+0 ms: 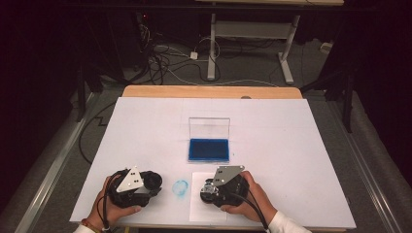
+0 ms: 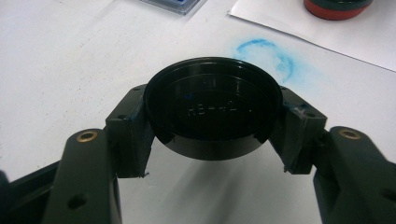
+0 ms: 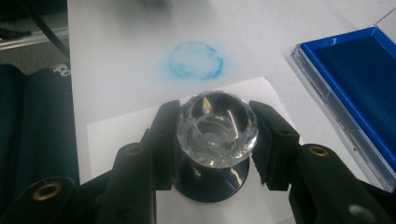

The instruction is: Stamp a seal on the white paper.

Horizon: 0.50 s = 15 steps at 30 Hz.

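The left gripper (image 2: pixel 212 140) clamps the stamp's black cap (image 2: pixel 212 109) aside, while the right gripper (image 3: pixel 217 135) grips the stamp's clear knob (image 3: pixel 217 128) — upright over white paper (image 1: pixel 199 206) — ready to press.

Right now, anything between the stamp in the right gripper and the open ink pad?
Nothing visible. The stamp, clamped in the right gripper, sits on the paper sheet; bare white board lies between it and the open ink pad ahead.
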### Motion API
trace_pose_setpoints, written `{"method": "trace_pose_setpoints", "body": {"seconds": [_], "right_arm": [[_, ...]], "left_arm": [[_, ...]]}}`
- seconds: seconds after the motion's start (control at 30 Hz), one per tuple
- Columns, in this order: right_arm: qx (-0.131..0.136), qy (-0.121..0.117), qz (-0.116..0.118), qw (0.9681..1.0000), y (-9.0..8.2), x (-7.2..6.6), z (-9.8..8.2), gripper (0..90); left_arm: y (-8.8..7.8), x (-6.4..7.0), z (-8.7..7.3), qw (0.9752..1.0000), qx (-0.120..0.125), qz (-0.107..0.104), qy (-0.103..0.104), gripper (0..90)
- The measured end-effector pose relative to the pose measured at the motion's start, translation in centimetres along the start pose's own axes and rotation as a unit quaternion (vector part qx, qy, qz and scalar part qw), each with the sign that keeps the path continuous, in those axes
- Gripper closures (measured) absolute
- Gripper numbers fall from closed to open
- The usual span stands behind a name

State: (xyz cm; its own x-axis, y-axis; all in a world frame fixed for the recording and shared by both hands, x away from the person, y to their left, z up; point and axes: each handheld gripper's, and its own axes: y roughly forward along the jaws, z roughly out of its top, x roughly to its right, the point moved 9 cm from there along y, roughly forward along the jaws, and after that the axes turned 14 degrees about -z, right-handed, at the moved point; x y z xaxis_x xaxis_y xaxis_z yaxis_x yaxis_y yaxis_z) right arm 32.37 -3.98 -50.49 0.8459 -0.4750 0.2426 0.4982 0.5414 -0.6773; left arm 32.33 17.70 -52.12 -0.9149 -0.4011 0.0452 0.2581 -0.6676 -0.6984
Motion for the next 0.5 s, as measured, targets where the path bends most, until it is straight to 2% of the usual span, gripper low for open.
{"method": "trace_pose_setpoints", "body": {"seconds": [0.3,0.5], "right_arm": [[0.0,0.012,0.002,0.9999,0.03,-0.01,-0.31,56.9],[0.004,0.019,0.012,0.9997,0.12,0.08,-0.42,56.9]], "left_arm": [[0.07,0.04,-0.04,1.0,-0.003,-0.001,0.0,36.5],[0.02,0.09,0.06,1.0,-0.001,0.0,0.001,36.5]]}}
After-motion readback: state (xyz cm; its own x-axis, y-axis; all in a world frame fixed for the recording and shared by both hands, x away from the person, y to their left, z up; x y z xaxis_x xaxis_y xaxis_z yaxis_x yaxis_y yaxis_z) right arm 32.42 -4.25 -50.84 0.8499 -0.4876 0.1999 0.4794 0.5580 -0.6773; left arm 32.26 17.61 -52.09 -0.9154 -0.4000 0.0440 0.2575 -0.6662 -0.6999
